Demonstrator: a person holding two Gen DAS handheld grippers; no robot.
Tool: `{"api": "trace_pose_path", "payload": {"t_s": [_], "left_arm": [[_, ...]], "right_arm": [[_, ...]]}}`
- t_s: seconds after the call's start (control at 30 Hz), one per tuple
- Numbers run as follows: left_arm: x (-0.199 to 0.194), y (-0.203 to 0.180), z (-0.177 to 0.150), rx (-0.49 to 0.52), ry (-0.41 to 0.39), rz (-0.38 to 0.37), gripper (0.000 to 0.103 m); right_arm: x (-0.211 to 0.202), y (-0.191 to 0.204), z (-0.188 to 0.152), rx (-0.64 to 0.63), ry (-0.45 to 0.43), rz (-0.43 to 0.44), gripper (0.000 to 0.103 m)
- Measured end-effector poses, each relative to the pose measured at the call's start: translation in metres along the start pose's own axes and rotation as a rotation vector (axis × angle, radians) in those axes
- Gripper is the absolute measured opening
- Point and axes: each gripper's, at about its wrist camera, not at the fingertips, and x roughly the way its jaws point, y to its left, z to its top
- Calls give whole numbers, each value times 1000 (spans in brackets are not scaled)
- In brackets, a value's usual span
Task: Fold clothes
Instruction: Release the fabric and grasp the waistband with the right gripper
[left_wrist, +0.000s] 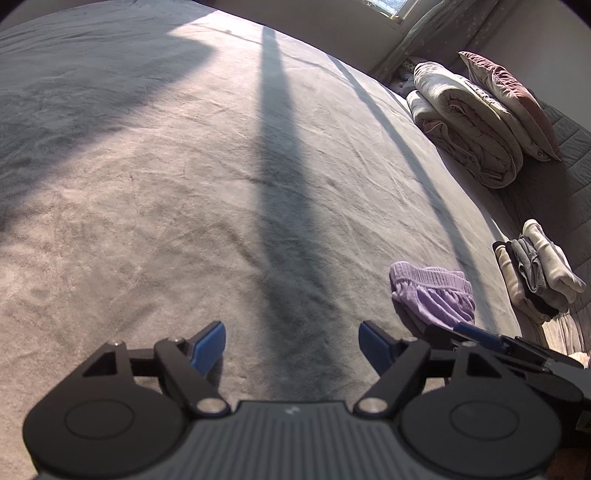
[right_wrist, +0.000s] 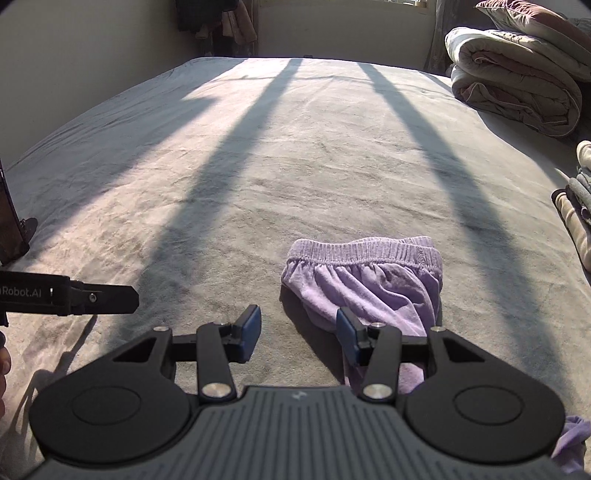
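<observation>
Now, at lower left of the right wrist view the left gripper (right_wrist: 122, 299) poked in over the grey bedsheet (right_wrist: 258, 166), empty, its jaws spread wide in its own camera. At bottom centre the right gripper (right_wrist: 298, 334) was spread too, one pad over the purple shorts (right_wrist: 369, 280). Far right, folded clothes (right_wrist: 576, 206) sat stacked.

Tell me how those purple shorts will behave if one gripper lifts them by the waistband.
The purple shorts look like soft velvety cloth lying crumpled, so they would probably droop. They are likely light. The gathered elastic waistband may stretch a little.
</observation>
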Motion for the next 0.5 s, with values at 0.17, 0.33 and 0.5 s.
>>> {"api": "trace_pose_path", "payload": {"t_s": [0.17,0.33,0.5], "left_arm": [[0,10,4,-15,3,-12,80],[0,16,5,-26,10,-38,80],[0,23,6,-57,22,-75,80]], "right_arm": [[29,8,14,-9,-14,-18,50],[54,2,17,40,4,-58,43],[45,-5,11,107,-7,4,6]]}}
